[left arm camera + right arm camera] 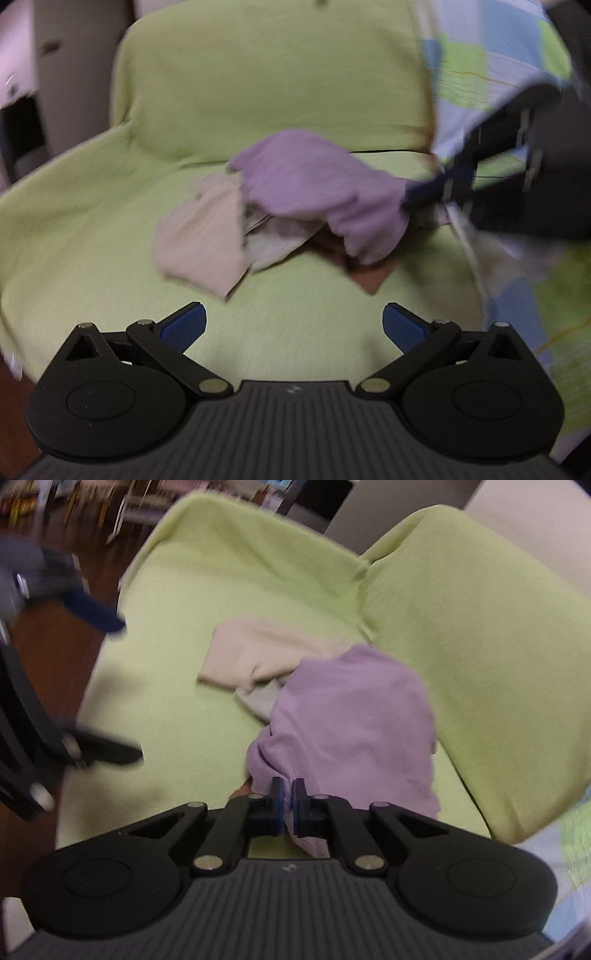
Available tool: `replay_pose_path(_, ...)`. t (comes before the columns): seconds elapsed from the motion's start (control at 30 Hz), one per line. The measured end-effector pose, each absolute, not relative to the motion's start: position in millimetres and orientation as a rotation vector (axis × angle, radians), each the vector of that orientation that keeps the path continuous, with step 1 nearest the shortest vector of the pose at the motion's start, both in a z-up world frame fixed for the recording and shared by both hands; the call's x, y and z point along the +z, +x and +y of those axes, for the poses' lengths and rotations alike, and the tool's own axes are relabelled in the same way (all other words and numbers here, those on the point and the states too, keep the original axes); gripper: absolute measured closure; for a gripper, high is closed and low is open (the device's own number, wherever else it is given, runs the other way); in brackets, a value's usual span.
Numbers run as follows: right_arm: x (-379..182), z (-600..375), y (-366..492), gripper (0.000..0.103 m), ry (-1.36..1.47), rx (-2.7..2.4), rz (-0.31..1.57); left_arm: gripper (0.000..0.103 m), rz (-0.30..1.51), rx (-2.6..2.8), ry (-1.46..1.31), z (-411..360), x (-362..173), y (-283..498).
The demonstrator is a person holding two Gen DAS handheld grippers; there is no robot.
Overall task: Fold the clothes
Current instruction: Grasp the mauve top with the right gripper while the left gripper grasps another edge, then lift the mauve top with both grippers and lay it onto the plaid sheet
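A crumpled purple garment (354, 716) lies on the green-covered seat (177, 609), partly on top of a beige garment (251, 653). My right gripper (288, 794) is shut on the purple garment's near edge, and cloth shows pinched between the blue pads. In the left wrist view the purple garment (317, 184) stretches right toward the right gripper (413, 195), with the beige garment (203, 240) at its left. My left gripper (294, 325) stands open over bare green cover, short of the clothes, with nothing between its fingers. It also appears blurred at the left of the right wrist view as the left gripper (131, 688).
The green back cushion (277, 81) rises behind the clothes. A blue, green and white patchwork cloth (498, 55) hangs at the right. A brown piece (369, 275) peeks out under the purple garment. Dark wooden floor (51, 646) lies beyond the seat's left edge.
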State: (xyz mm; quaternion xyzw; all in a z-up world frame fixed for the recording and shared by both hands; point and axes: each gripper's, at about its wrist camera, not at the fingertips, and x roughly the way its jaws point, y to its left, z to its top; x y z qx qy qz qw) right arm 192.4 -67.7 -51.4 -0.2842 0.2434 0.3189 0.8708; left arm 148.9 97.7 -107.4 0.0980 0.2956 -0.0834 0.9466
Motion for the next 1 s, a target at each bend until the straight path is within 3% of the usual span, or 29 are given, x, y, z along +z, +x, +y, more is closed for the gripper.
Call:
replay_pose_path(0.23, 37, -165, 136, 0.101, -0.489, 0.629, 0.444, 0.001, 0.487, -0.306, 0.332, 62, -79, 150)
replay_pose_path(0.43, 64, -221, 75, 0.101, -0.454, 0.629, 0.459, 0.001, 0.426, -0.406, 0.431, 22, -74, 150)
replay_pose_path(0.53, 73, -241, 63, 0.101, -0.404, 0.61, 0.491, 0.019, 0.437, -0.444, 0.461, 6, -79, 151)
replay_pose_path(0.63, 68, -258, 53, 0.101, -0.375, 0.585, 0.521, 0.05, 0.455, -0.485, 0.481, -8, -82, 150)
replay_pose_path(0.67, 66, -263, 51, 0.101, -0.369, 0.575, 0.529, 0.066, 0.46, -0.5, 0.508, -14, -82, 147)
replay_pose_path(0.7, 65, -267, 51, 0.101, -0.361, 0.567, 0.533, 0.091, 0.465, -0.515, 0.534, -20, -82, 145)
replay_pose_path(0.73, 65, -269, 52, 0.101, -0.358, 0.563, 0.532, 0.1, 0.467, -0.526, 0.558, -25, -81, 142)
replay_pose_path(0.9, 90, -286, 49, 0.101, -0.343, 0.52, 0.447, 0.101, 0.384, -0.481, 0.609, -31, -42, 132)
replay_pose_path(1.0, 113, -300, 43, 0.101, -0.33, 0.486, 0.373, 0.101, 0.293, -0.505, 0.599, -42, 22, 123)
